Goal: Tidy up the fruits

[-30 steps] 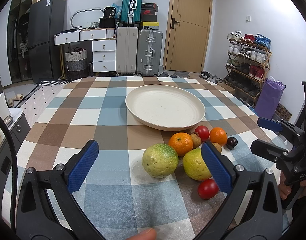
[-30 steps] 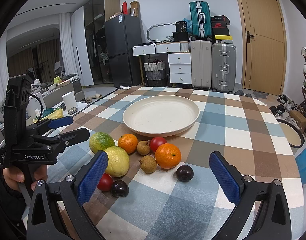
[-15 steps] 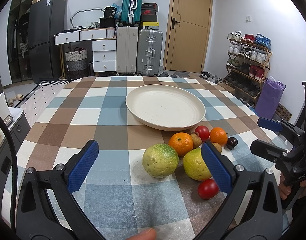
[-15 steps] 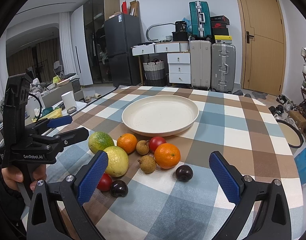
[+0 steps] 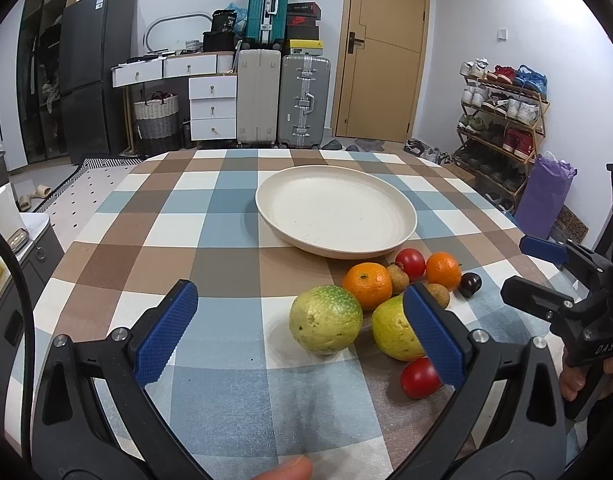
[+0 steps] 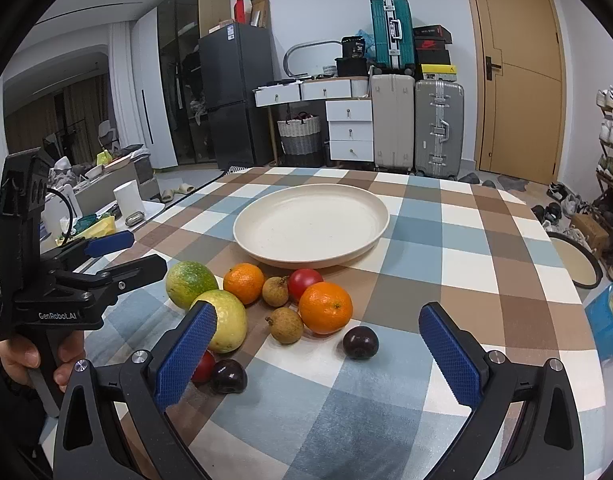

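Nothing has been sorted yet, judging by how things lie: the cream plate (image 6: 310, 224) sits bare on the checked counter (image 6: 458, 264), and every fruit lies in a loose cluster on the cloth just in front of the plate's near rim.

Largest first, on the cluster's left side, are the green-mottled citrus (image 5: 325, 319) and the yellow citrus (image 5: 392, 332) beside it. Closer to the plate come two oranges (image 6: 325, 307), one left and one right, with a red tomato (image 6: 304, 280) between them almost touching the plate's edge. Two small brown longans (image 6: 286, 325) lie among these. Farthest from the plate are a second tomato (image 5: 420, 378) and two dark plums (image 6: 360, 342); a fingertip partly hides that tomato in the right wrist view, so I may be misjudging the fruit.

The left tongs (image 5: 302, 332) and the right tongs (image 6: 316, 356) both gape wide and hold nothing, poised short of the cluster. All the fruit remains to be moved, presumably onto the plate.
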`<action>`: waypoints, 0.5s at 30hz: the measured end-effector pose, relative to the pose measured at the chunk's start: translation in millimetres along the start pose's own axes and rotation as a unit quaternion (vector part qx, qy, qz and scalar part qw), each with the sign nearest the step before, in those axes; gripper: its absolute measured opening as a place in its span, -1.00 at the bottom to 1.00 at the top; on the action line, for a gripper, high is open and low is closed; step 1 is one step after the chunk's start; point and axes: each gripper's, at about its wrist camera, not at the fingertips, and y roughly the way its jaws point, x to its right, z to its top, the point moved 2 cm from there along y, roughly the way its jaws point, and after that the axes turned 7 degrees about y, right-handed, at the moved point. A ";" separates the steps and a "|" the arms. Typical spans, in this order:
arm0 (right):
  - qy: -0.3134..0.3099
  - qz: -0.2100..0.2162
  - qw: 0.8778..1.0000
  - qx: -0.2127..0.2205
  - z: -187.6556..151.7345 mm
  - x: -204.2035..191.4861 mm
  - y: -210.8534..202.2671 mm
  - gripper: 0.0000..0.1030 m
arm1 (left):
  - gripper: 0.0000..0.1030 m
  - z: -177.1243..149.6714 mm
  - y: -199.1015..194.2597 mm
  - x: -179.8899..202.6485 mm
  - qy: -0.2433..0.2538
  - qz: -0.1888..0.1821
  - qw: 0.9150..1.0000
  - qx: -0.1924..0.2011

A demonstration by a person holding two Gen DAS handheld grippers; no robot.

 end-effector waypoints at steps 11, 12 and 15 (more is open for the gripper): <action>-0.001 -0.006 0.999 -0.048 -1.9 1.6 15.7 1.00 | 0.99 -1.5 5.9 -1.7 0.012 0.004 0.999 -0.031; 0.000 -0.013 0.998 -0.057 -2.6 3.4 18.5 1.00 | 0.99 -2.3 6.5 -3.8 0.009 0.005 0.999 -0.036; 0.010 -0.028 0.996 -0.079 -5.1 12.2 26.2 1.00 | 0.99 -2.6 10.9 -4.5 0.004 0.002 0.999 -0.043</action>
